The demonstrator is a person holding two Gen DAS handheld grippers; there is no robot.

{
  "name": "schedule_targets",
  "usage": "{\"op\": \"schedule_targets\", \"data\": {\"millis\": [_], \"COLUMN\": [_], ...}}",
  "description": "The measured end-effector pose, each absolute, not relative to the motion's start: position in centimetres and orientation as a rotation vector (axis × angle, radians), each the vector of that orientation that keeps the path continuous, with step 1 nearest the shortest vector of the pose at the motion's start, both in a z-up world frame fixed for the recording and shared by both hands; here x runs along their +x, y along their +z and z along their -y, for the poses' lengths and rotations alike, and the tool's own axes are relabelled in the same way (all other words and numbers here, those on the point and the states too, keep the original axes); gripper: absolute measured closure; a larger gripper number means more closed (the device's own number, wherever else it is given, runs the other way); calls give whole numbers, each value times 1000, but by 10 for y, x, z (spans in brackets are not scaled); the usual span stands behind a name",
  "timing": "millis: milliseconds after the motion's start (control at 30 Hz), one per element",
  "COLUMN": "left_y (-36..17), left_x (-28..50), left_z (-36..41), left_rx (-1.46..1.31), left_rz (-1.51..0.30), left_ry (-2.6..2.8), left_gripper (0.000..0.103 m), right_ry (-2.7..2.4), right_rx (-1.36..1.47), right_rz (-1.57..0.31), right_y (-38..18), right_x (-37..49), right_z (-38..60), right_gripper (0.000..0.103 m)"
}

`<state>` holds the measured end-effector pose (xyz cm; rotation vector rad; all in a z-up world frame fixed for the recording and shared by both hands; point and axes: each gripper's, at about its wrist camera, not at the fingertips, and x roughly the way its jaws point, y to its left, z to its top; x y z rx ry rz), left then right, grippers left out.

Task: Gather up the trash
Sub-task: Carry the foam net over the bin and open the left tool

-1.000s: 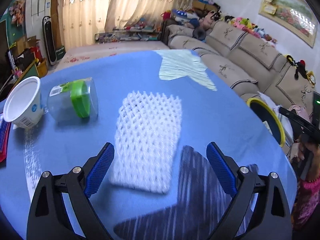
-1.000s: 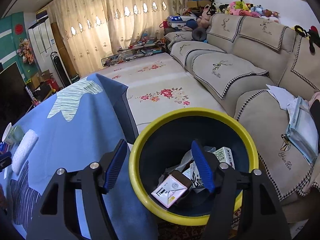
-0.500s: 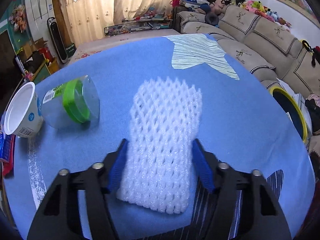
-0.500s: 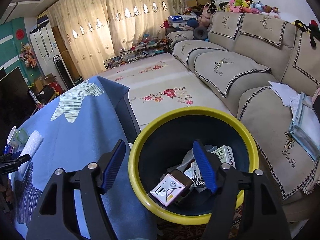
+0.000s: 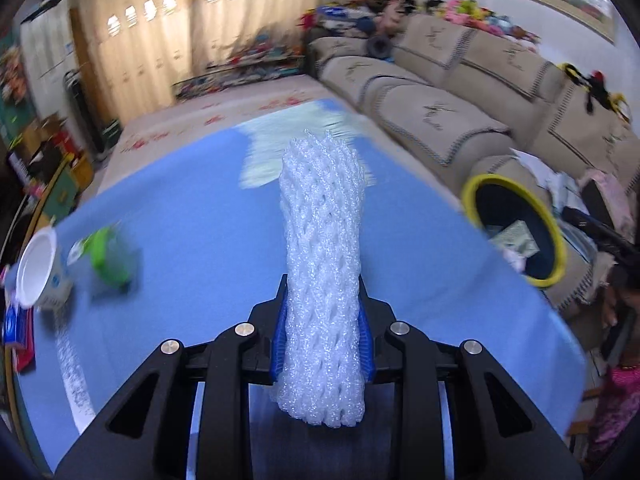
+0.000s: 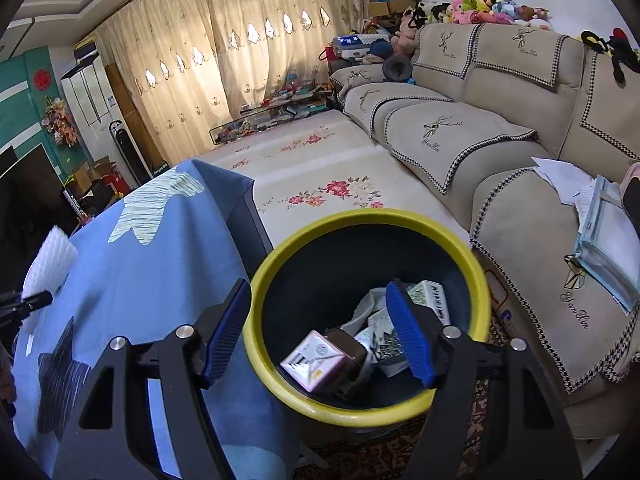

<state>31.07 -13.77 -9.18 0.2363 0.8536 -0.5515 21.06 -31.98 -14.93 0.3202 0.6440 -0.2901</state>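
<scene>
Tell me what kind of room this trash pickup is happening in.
Most likely a home living room: a long beige sofa with stuffed toys along its back, drawn curtains, a floral rug, and a yellow-rimmed trash bin beside the blue-covered table.

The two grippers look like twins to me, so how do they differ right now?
The left gripper is shut on a white foam net, squeezing it into a roll; the right gripper is open and holds nothing. The left gripper is over the blue tablecloth; the right gripper hangs over the yellow-rimmed bin, which already holds small boxes. Both have black frames and blue finger pads.
</scene>
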Motion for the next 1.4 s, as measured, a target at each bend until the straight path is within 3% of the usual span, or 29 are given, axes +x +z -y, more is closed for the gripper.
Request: {"op": "schedule_targets", "data": {"millis": [300,633,700,833,900,1033,1400], "left_y": [-81,-124,-132,-139,-138,-130,-91], "left_x": [275,289,297,306,309,311,308], "left_z": [272,416,437,455,460,456,392], "left_rx": [330,420,422,425,418,389,242], "left_rz": [-872,-1002,-1020,-1017,-1015,-1001,-928], "left_ry": [-784,-887,-881,-862,-857,-860,-859], "left_gripper": [73,69,63,52,38,27,23], "right_ry": [-324,-385,-399,-413,-414,-404,-386], "right_rx": [333,420,431,457,467,470,438], "right_rz": [-632,-620,-620,-620,-620,-626,-624], "right_y": [-153,-163,-165,-168,-170,-172,-161], "right_x": [173,135,130,122,120,122,129], "right_z": [350,402,411,422,425,424,405], "right_gripper": [36,35,34,33,33,33,31]}}
